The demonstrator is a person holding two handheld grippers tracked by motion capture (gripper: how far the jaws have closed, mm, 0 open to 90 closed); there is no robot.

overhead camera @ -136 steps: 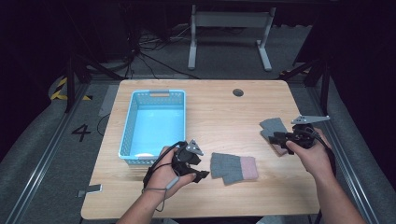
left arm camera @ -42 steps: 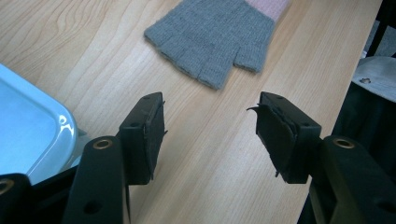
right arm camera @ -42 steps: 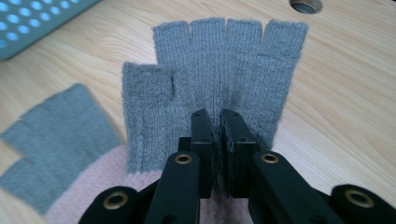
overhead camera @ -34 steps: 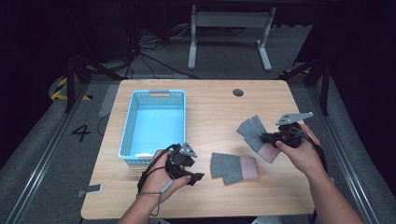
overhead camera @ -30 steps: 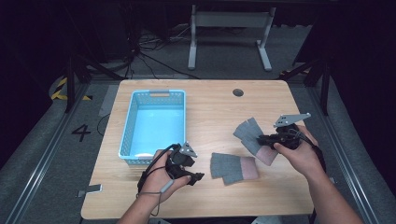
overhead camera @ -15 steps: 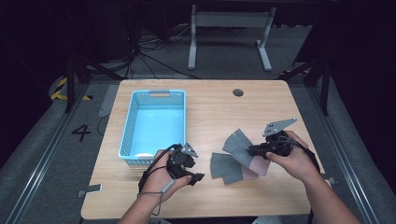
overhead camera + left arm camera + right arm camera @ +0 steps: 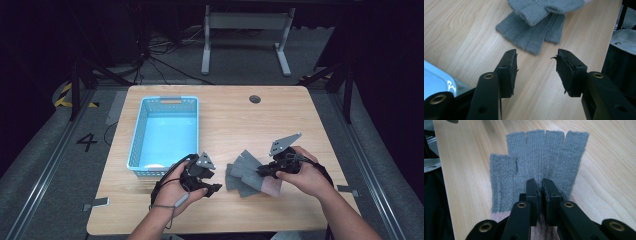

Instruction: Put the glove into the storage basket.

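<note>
My right gripper [image 7: 540, 182] is shut on a grey fingerless glove [image 7: 541, 162] with a pink cuff, pinching it mid-palm. In the high view this held glove [image 7: 246, 163] fans out over a second grey glove [image 7: 235, 181] that lies flat on the wooden table [image 7: 235, 120], front centre; the right gripper [image 7: 261, 171] is just right of them. My left gripper [image 7: 212, 181] rests low on the table to the left of the gloves, jaws open and nothing between them [image 7: 536, 53]. Ahead of it lies the flat glove [image 7: 534, 37], with the held glove [image 7: 544, 8] above it.
A light blue plastic basket [image 7: 137, 137] stands on the table's left half, just behind my left hand. A round cable hole [image 7: 255, 99] sits near the far edge. Metal frame legs [image 7: 245, 30] and cables are on the floor beyond the table.
My right gripper has carried its glove from the table's right side leftward and toward the front, over the lying glove. The left gripper has barely moved.
</note>
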